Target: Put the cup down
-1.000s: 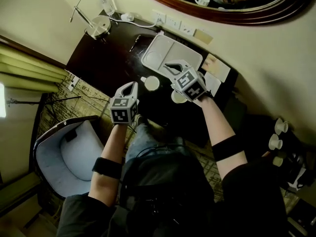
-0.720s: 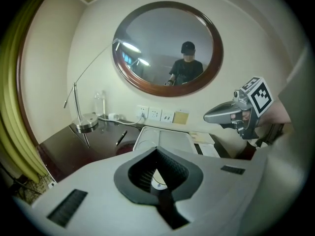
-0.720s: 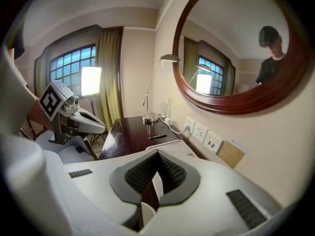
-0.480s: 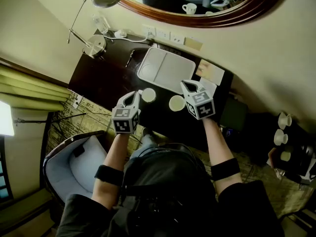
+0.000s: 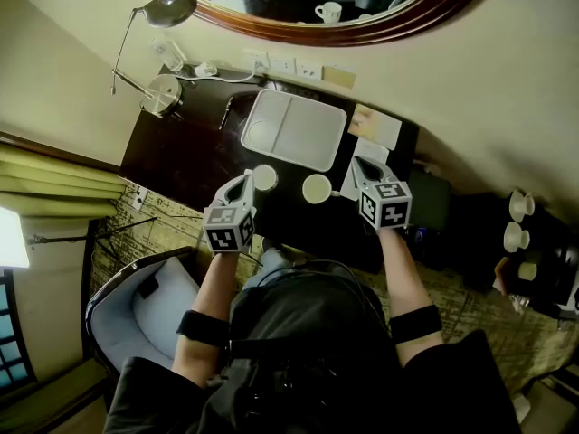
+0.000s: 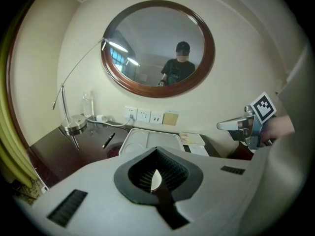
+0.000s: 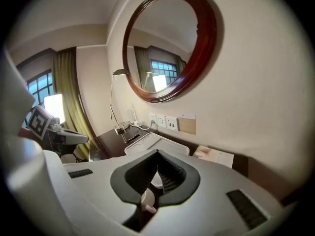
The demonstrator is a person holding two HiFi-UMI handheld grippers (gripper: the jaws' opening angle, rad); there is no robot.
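Two white cups stand on the dark desk (image 5: 181,156) in front of the white tray (image 5: 294,129): one (image 5: 317,189) near the middle, the other (image 5: 264,177) to its left. My right gripper (image 5: 360,163) is shut and empty, off to the right of the middle cup and apart from it. My left gripper (image 5: 246,179) is shut too, just left of the left cup. In the right gripper view a cup with a handle (image 7: 146,200) shows below the closed jaws. In the left gripper view only a white sliver shows through the jaw gap.
A desk lamp (image 5: 163,93), a pen (image 5: 226,111) and wall sockets (image 5: 280,64) are at the desk's back left. Papers (image 5: 375,127) lie right of the tray. An oval mirror (image 5: 308,7) hangs above. A grey chair (image 5: 145,306) stands at lower left, and more cups (image 5: 517,220) sit far right.
My right gripper has left the middle cup, swung to the right and rolled level; the cup stays standing on the desk. The left gripper has shifted only slightly.
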